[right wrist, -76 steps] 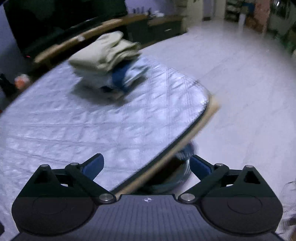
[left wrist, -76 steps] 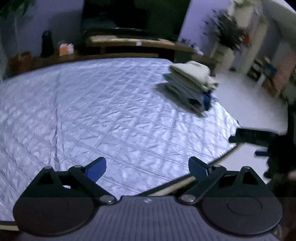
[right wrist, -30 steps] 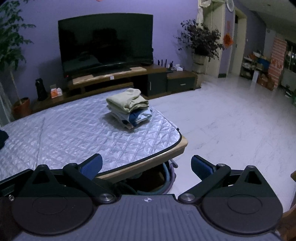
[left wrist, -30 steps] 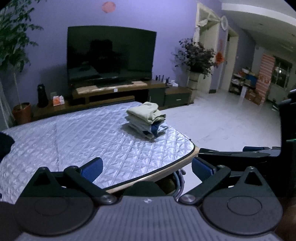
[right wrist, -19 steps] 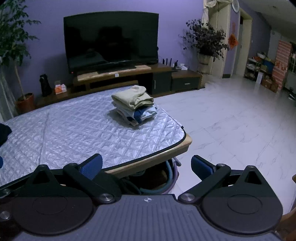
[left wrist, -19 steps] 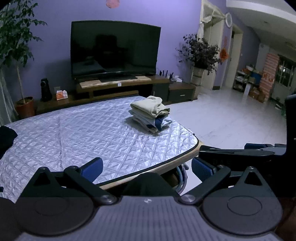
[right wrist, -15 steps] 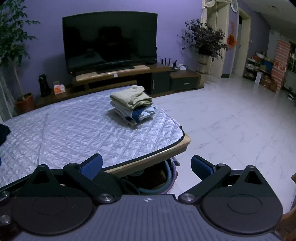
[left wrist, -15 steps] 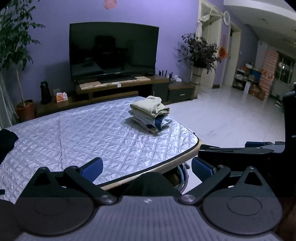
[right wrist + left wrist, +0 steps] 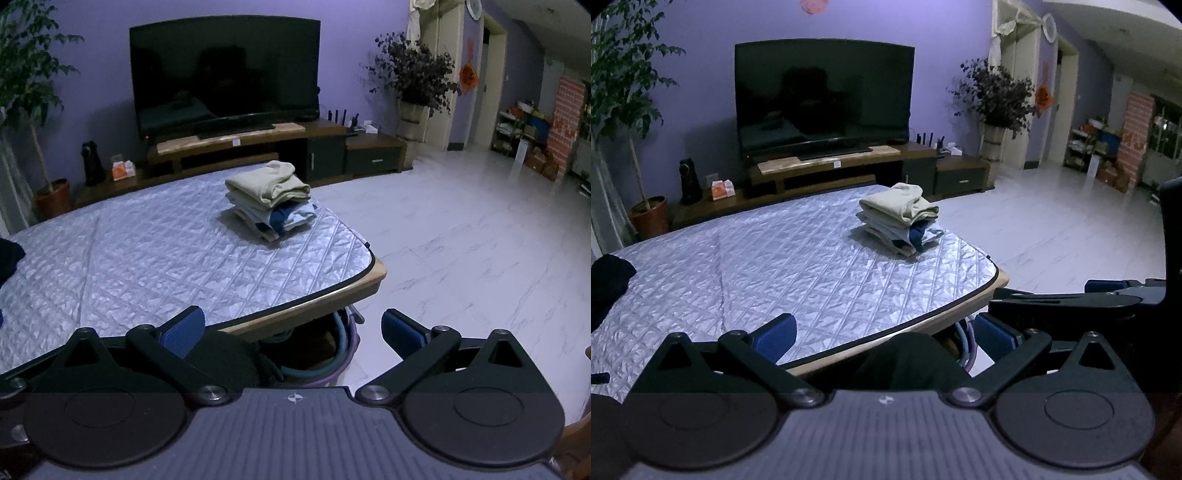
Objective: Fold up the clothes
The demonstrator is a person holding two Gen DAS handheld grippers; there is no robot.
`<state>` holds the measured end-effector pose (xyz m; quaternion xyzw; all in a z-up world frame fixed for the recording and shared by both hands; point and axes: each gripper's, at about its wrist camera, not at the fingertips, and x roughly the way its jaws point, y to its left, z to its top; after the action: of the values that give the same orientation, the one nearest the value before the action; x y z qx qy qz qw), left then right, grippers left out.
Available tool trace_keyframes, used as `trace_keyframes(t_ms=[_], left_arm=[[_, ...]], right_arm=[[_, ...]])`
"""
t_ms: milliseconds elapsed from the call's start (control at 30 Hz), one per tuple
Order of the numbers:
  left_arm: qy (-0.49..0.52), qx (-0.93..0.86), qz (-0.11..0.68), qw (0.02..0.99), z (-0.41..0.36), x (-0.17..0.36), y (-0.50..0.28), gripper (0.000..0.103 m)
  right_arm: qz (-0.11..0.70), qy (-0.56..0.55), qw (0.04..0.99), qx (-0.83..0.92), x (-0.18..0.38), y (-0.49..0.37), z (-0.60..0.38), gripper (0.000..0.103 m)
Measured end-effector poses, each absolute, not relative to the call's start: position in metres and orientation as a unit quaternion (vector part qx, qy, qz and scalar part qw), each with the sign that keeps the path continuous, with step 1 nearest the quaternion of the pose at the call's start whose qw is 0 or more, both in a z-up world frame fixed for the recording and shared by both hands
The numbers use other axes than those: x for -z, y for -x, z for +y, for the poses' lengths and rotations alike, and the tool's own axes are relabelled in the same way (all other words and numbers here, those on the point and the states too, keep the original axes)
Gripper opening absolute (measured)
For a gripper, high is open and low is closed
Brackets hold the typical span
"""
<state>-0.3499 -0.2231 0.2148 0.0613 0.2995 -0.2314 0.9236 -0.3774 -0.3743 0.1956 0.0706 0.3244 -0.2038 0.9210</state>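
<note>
From my left wrist camera, my left gripper (image 9: 884, 334) has its blue-padded jaws spread wide with nothing between them. It hangs back from the near edge of the worktop (image 9: 960, 317), a wooden table under a silvery quilted cover. A neat stack of folded clothes (image 9: 899, 223), a beige garment on top with pale and blue ones beneath, sits toward the far right corner of the cover, well apart from my jaws and ahead of them, slightly right. I judge it is parked at that corner to leave the middle of the cover free for spreading. A dark, rumpled piece of cloth (image 9: 607, 284) lies at the far left edge, mostly cut off, so I cannot tell what it is. My right gripper's black arm (image 9: 1071, 299) shows at the right, level with the table edge.

From my right wrist camera, my right gripper (image 9: 293, 330) is likewise spread wide and holds nothing. It sits back past the table corner, above a round basket with teal and purple rims (image 9: 332, 354) tucked under the table. The stack lies ahead and slightly left, well apart. Both grippers being pulled back and empty would fit a pause with the last garment stacked, or a reach toward another garment.
</note>
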Motion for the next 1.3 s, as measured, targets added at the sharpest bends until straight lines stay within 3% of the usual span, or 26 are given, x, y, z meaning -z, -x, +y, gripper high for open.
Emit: trace_keyframes(t_ms=[1300], left_arm=[[-0.062, 0.211, 0.307, 0.926, -0.217, -0.21, 0.349, 0.102]], right_arm=[[0.344, -0.078, 0.917, 0.186, -0.183, 0.373, -0.372, 0.103]])
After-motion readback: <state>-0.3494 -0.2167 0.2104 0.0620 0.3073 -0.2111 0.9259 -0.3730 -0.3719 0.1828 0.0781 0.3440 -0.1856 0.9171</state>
